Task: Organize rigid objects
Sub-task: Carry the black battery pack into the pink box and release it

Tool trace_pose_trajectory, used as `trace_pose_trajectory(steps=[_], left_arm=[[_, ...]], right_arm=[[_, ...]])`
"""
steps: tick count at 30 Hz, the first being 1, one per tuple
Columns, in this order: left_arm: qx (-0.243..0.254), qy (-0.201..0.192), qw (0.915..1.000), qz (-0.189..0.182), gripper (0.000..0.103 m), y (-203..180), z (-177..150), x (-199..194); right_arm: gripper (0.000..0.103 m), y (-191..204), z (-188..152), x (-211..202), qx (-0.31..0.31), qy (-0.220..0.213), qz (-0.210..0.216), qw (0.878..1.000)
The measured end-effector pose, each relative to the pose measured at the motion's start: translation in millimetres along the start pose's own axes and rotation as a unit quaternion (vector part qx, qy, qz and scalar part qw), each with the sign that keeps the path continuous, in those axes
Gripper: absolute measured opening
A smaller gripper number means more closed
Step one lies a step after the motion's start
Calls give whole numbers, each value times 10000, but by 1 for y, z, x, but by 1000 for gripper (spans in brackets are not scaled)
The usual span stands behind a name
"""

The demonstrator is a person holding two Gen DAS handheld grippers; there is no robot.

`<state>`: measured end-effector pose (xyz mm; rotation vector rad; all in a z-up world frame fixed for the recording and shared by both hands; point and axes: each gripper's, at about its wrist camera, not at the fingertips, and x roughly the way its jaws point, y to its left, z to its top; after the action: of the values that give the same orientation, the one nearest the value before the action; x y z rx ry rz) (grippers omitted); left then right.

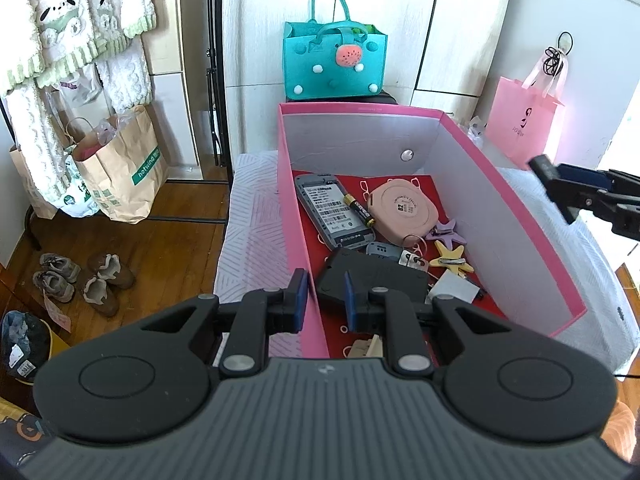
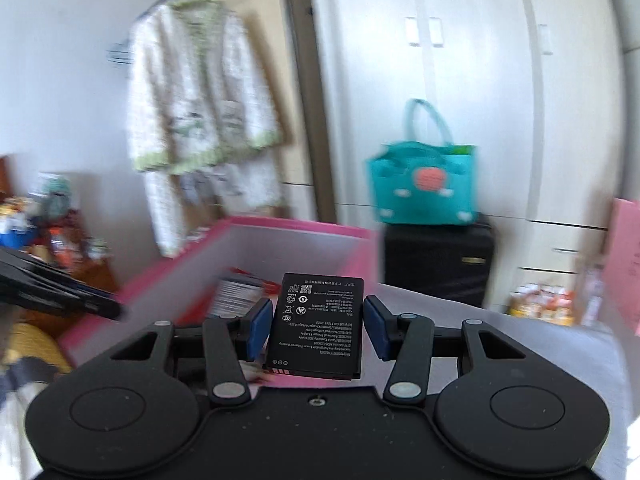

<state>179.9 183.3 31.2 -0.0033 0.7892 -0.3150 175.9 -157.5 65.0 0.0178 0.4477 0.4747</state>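
Note:
A pink box [image 1: 516,216] sits on the bed, and my right gripper [image 2: 316,302] is raised beside its right wall, shut on a flat black phone battery [image 2: 316,328]. That gripper [image 1: 554,190] shows at the right edge of the left wrist view. Inside the box lie a grey phone back [image 1: 332,212], an AA battery [image 1: 360,210], a round pink case [image 1: 404,208], two star clips [image 1: 452,258] and a black flat device [image 1: 372,280]. My left gripper [image 1: 325,298] straddles the rim of the box's left wall. Its jaws stand narrowly apart, and the right pad [image 1: 349,300] is clear of the wall.
A teal felt bag [image 1: 334,60] stands on a black suitcase [image 2: 438,264] behind the box. A pink paper bag [image 1: 524,120] hangs at the right. Brown paper bags [image 1: 120,168] and shoes [image 1: 80,280] are on the wooden floor at the left.

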Motion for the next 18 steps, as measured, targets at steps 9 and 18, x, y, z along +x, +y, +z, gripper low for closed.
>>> trace_pose_trajectory(steps=[9, 18], left_arm=[[-35, -22, 9999, -130, 17, 6, -3, 0], [-133, -33, 9996, -252, 17, 14, -4, 1]], right_arm=[[55, 30, 23, 85, 93, 1152, 943, 9888], [56, 31, 18, 126, -1, 1878, 576, 9805]])
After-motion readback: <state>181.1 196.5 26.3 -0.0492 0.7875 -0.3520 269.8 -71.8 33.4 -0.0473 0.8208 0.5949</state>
